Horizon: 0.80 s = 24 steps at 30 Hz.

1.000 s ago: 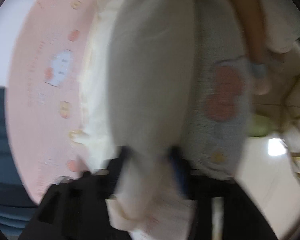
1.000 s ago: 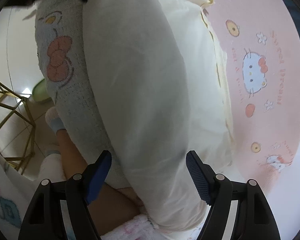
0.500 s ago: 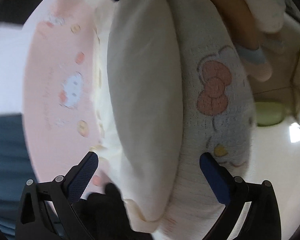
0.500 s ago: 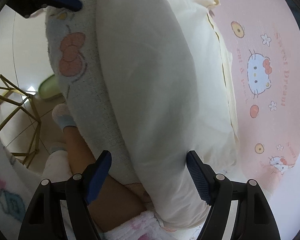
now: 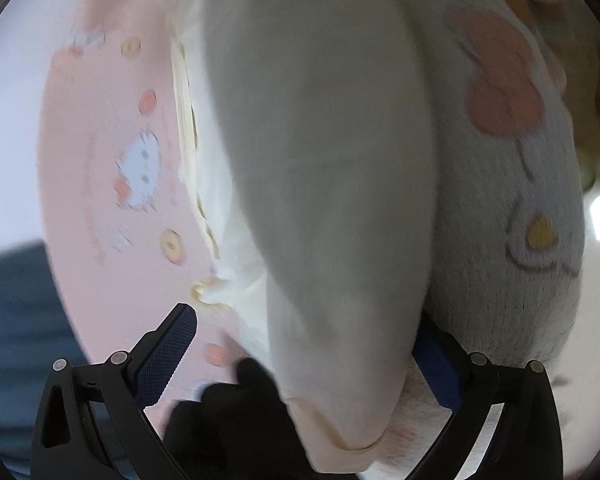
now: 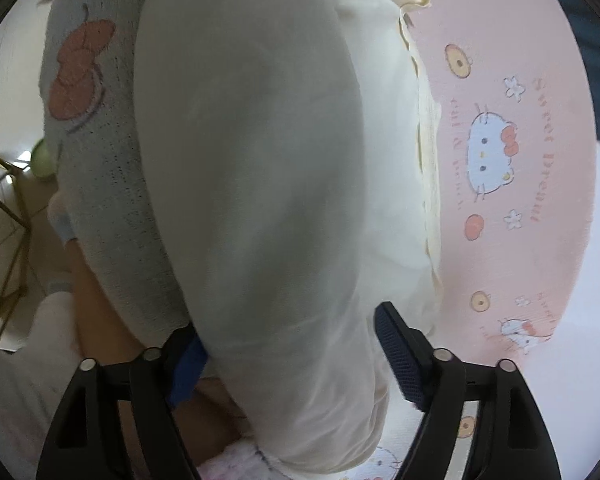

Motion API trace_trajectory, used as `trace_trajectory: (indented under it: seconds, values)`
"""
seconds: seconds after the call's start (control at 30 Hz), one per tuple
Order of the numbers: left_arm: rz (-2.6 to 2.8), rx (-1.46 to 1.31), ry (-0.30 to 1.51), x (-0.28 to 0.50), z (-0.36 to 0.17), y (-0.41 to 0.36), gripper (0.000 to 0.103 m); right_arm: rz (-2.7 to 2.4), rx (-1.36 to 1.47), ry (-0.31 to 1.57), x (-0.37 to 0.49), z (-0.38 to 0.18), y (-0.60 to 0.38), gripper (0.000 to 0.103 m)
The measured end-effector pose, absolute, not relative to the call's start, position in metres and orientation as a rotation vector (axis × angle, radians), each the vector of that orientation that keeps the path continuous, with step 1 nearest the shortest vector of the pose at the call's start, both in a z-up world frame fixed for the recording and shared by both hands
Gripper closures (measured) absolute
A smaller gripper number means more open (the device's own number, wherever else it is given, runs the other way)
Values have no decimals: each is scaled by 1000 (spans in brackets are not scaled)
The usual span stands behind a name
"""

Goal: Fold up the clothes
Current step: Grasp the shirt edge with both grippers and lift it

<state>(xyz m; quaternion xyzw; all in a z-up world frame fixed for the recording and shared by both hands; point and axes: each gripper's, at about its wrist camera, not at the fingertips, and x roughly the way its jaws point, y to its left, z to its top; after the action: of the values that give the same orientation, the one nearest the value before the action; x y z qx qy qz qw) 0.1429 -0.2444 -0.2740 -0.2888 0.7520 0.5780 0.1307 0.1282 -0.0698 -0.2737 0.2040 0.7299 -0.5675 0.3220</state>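
Cream cotton garment, folded into a long roll, lies on the pink cartoon-cat blanket. Both tongs, left and right, straddle its ends released, the right's jaws just widened, probably repositioning.

Lower left of the right wrist view has a gold wire frame standing on a pale tiled floor, with some small green thing just past it. There's also a person's bare leg in a white sock, and a dark blue patch sits lower left in the left wrist view.
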Motion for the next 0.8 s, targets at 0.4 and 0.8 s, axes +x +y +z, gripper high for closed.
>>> trace_trajectory:
  seconds: [0.4,0.8]
  values:
    - [1684,-1368,1711,89,-269,-247,59,-1390,662,1774,128,-276,-61,51]
    - [1849,-2062,671,-33,-249,-299,70,-1456,1226,1136,55,-241,-69,69]
